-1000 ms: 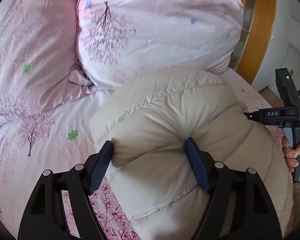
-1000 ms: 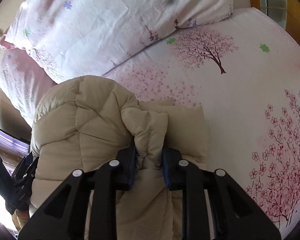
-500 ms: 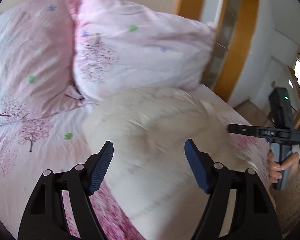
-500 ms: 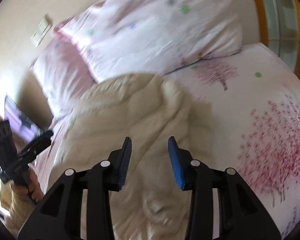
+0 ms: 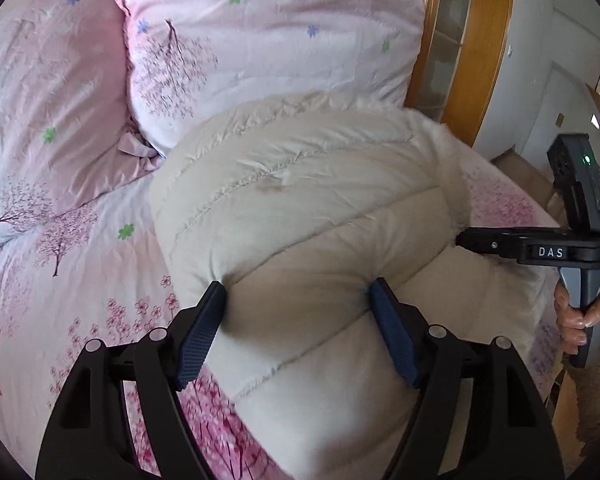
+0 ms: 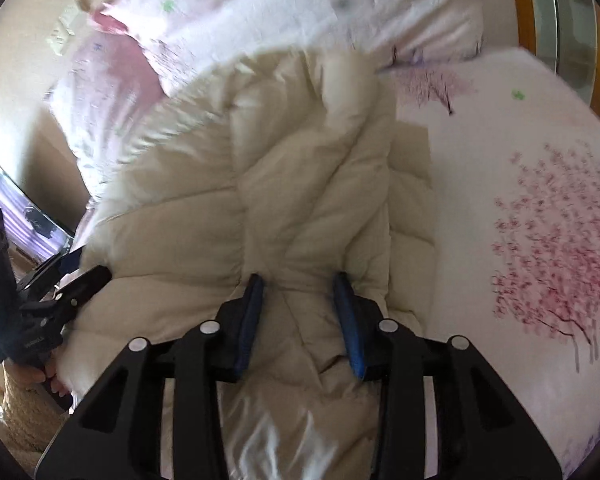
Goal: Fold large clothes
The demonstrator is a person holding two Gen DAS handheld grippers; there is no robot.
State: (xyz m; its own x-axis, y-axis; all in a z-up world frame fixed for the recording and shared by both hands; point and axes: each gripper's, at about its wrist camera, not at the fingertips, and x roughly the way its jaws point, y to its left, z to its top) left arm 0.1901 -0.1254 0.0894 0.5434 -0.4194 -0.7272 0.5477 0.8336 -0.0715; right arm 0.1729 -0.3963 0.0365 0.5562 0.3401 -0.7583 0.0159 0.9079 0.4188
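Pink blossom-print bed (image 5: 80, 288) carries beige puffer jacket (image 5: 320, 208); right hand-held gripper (image 5: 466, 240) reads "DAS".

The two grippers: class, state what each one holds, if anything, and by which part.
Neither holds anything. The left gripper and right gripper are both open, their pads pressing into the top of the folded beige puffer jacket without clamping it.
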